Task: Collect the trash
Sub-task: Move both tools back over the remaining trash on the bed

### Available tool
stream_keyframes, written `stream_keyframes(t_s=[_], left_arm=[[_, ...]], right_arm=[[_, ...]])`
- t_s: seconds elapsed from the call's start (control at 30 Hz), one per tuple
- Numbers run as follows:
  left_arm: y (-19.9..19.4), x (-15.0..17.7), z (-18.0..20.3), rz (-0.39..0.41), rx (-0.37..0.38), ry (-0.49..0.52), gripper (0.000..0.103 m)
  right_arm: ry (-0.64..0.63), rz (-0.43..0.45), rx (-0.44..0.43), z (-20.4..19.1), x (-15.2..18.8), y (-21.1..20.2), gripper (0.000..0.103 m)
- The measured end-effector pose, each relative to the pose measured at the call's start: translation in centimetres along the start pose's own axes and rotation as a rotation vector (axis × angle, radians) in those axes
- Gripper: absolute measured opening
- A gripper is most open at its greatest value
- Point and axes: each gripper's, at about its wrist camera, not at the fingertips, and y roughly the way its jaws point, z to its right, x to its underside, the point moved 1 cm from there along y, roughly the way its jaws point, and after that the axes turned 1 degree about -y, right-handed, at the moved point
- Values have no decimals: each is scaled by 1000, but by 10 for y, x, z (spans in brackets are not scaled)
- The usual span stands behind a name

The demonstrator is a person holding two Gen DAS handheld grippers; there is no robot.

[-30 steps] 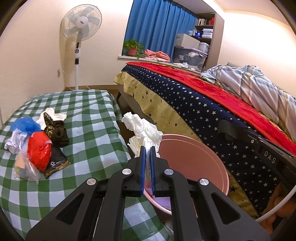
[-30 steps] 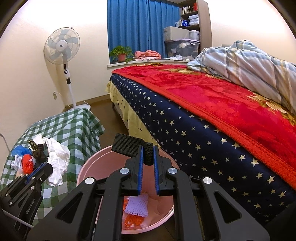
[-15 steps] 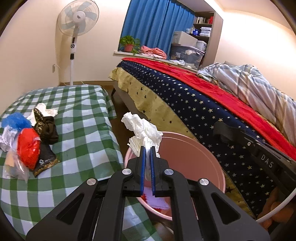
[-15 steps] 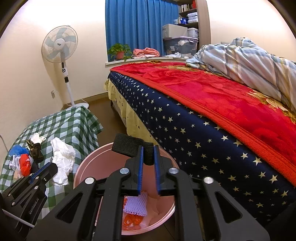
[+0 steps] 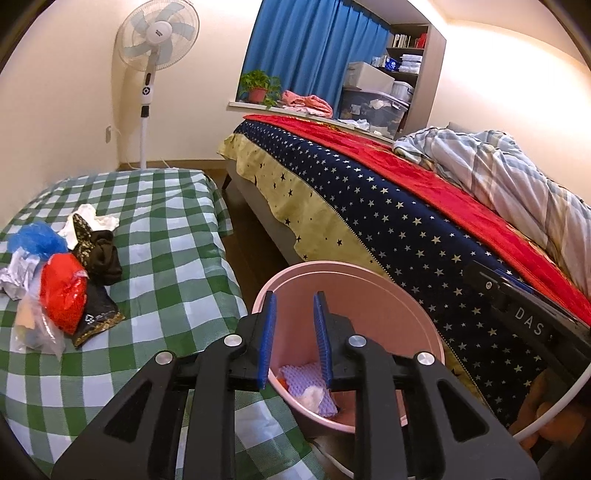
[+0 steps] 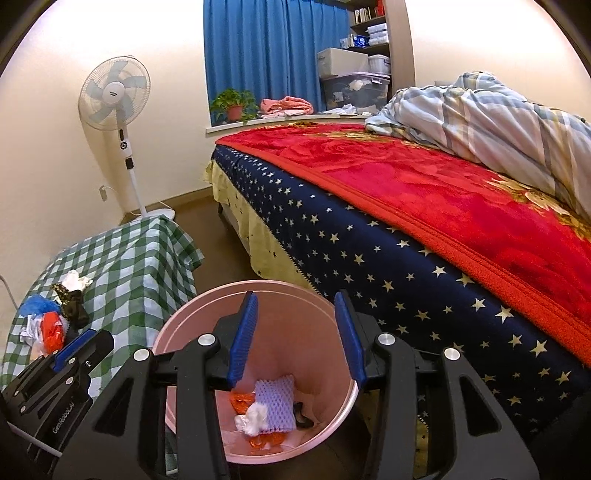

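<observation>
Each tool (image 5: 293,332): black frame w/ silver screws, blue ribbed pads (image 6: 243,338).

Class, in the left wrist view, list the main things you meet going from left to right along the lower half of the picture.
Trash pile on the checked cloth → left gripper, jaws opening with nothing between them → pink bucket → starred bedspread → right gripper at the edge.

A white pedestal fan (image 5: 157,33) is standing at eleven o'clock against the cream wall. Blue curtains (image 5: 314,48) are hanging at twelve, a potted plant (image 5: 258,86) sitting beneath them. A red blanket (image 6: 424,173) and striped duvet (image 6: 498,114) are lying at two o'clock.
</observation>
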Motion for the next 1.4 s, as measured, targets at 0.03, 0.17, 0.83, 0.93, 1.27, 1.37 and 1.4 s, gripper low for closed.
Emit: stream_keyframes(t_s=[0.03,0.17,0.83,0.93,1.27,1.37,1.4], left_arm=[[-3,0,0,2,-3,2,21],[-17,1,-7,16,-21,-3,21],[-70,5,-91,83,-253,-130,21],[-76,6,-110,97,-314,-154,21],[-82,14,-163,105,-473,-271,21],[-81,15,-173,103,-498,-288,21],[-81,15,-176,103,-505,-289,21]], right_arm=[[-3,4,-8,-1,0,-2,44],[-16,14,-42,-8,0,-9,44],[-64,56,-321,-81,9,-23,44],[-72,53,-379,-97,11,-19,44],[-89,27,-527,-145,16,3,44],[-93,14,-566,-159,20,10,44],[-95,8,-578,-164,21,14,44]])
